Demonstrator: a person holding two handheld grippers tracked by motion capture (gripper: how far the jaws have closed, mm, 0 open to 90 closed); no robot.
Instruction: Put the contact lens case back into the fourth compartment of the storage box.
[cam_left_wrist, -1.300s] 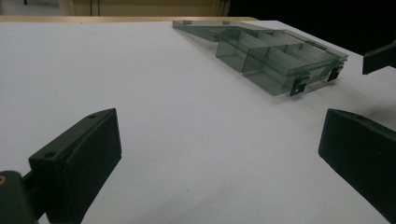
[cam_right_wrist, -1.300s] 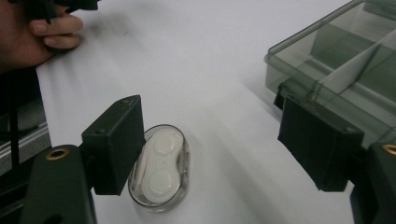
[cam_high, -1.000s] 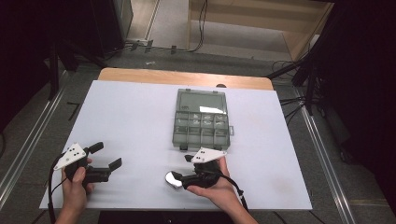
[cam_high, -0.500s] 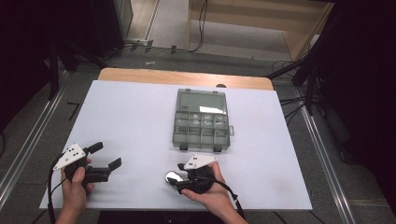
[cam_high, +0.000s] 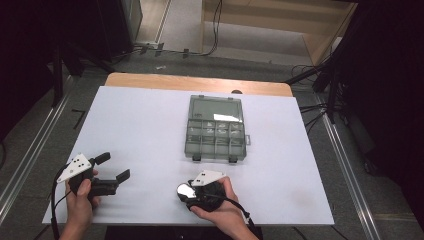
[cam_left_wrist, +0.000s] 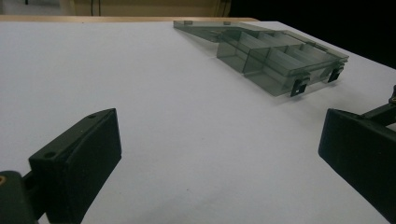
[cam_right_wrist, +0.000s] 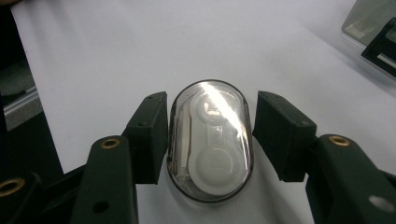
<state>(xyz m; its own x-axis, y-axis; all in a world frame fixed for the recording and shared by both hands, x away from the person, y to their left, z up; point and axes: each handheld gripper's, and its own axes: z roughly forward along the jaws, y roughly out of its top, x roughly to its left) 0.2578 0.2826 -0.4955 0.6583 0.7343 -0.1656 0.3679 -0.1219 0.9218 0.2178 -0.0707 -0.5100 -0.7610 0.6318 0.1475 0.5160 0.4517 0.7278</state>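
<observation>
Right gripper view: a clear oval capsule (cam_right_wrist: 211, 140) with white parts inside is seen lying on the white table (cam_right_wrist: 116, 51), between the jaws of the right gripper (cam_right_wrist: 210, 135). These jaws have just been closing; the left pad is touching or nearly touching the capsule, while a narrow gap remains at the right pad. In the high view, the capsule (cam_high: 185, 190) is placed near the front edge, the open compartment box (cam_high: 216, 131) farther back, and the left gripper (cam_high: 111, 167) at near left, jaws wide apart and empty.
</observation>
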